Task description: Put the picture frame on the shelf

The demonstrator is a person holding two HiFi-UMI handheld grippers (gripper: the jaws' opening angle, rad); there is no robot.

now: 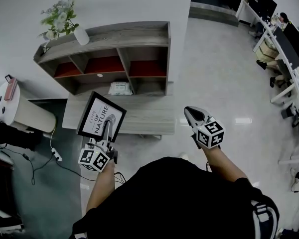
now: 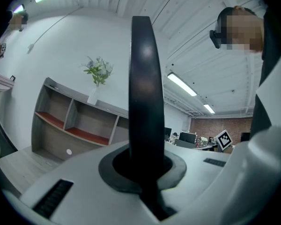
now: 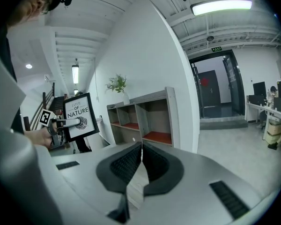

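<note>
Within the left claw (image 1: 106,128), the picture frame (image 1: 97,111) sits clamped by its edge; right claw (image 1: 193,114) closed, empty.

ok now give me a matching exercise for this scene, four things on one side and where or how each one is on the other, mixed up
Things
1. black-framed picture reading NATURE
2. white vase of green and white flowers
3. white soft packet
4. right gripper

Places or states
A. in a lower compartment of the grey wooden shelf unit
B. jaws together, nothing between them
C. clamped in the left gripper
D. on top of the shelf unit

Pairs: 1-C, 2-D, 3-A, 4-B
</note>
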